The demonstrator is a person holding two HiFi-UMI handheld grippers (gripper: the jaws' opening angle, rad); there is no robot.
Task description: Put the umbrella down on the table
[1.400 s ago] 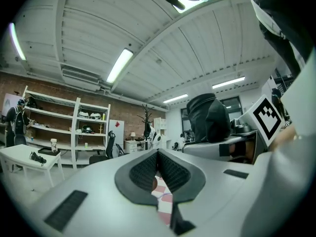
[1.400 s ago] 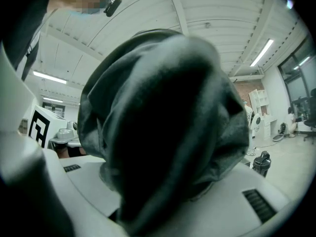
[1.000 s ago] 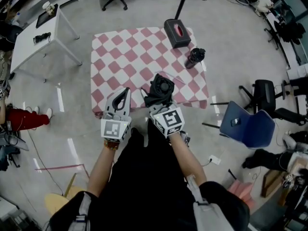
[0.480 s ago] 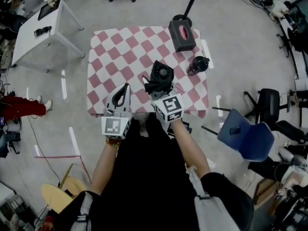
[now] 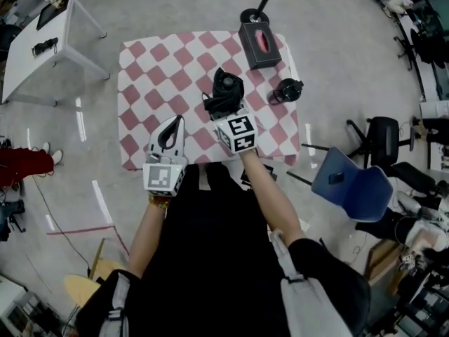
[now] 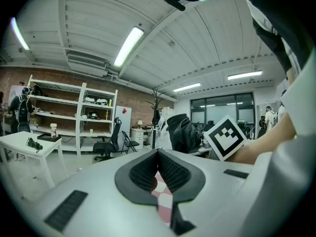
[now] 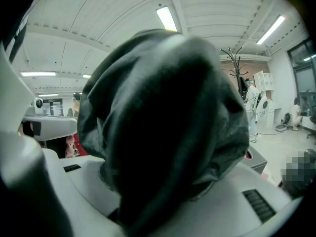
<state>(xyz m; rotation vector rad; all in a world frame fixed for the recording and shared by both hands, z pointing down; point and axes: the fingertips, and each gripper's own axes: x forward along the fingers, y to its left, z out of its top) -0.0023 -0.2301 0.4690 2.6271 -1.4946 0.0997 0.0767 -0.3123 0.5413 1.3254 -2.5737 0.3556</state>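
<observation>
Black folded umbrella (image 5: pixel 224 94) upright over checkered table (image 5: pixel 144 69).

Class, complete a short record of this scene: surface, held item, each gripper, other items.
Surface: table with a red-and-white checked cloth
Held item: folded black umbrella, over the table
Right gripper: shut on the umbrella
Left gripper: shut, empty
Other items: dark tissue box; black bottle near the table's right edge
</observation>
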